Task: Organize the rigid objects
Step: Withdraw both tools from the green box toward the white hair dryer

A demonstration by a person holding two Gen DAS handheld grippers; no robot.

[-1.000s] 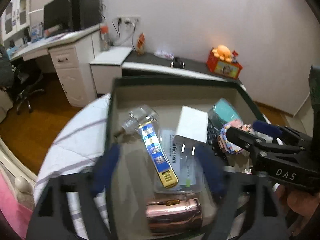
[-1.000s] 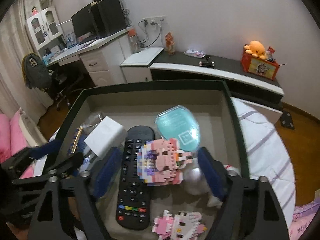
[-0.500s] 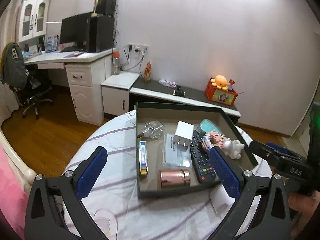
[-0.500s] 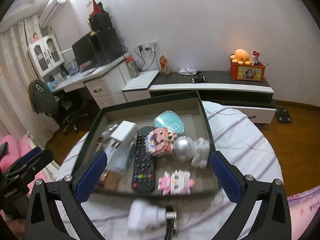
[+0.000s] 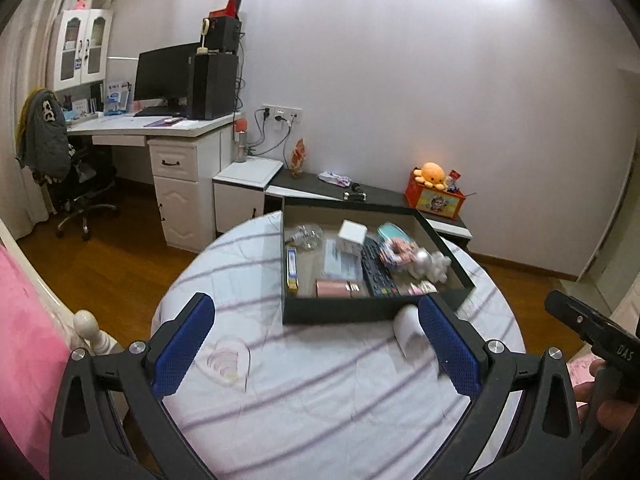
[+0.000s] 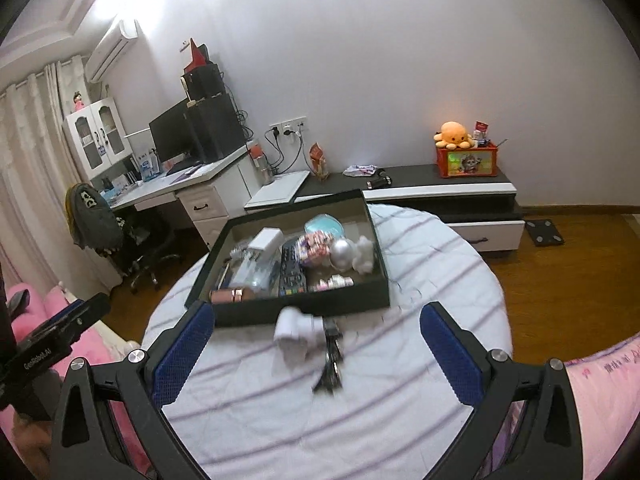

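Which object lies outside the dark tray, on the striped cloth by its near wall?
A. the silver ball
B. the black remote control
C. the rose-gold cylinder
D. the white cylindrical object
D. The white cylindrical object lies on the striped cloth just outside the dark tray, while the remote control, rose-gold cylinder and silver ball lie inside it.

Left gripper [image 5: 316, 346]: fingers spread wide, blue pads [image 5: 182, 346] facing each other across an unfilled gap, nothing held. Pointed forward and slightly downward, held level.

Right gripper [image 6: 314, 354]: same posture, fingers [image 6: 450, 354] fully apart, nothing between them.

Both units held side by side at similar height, well apart. Each shows at the edge of the other's view. Part of the person's right hand [image 5: 608, 408] is visible gripping its handle.
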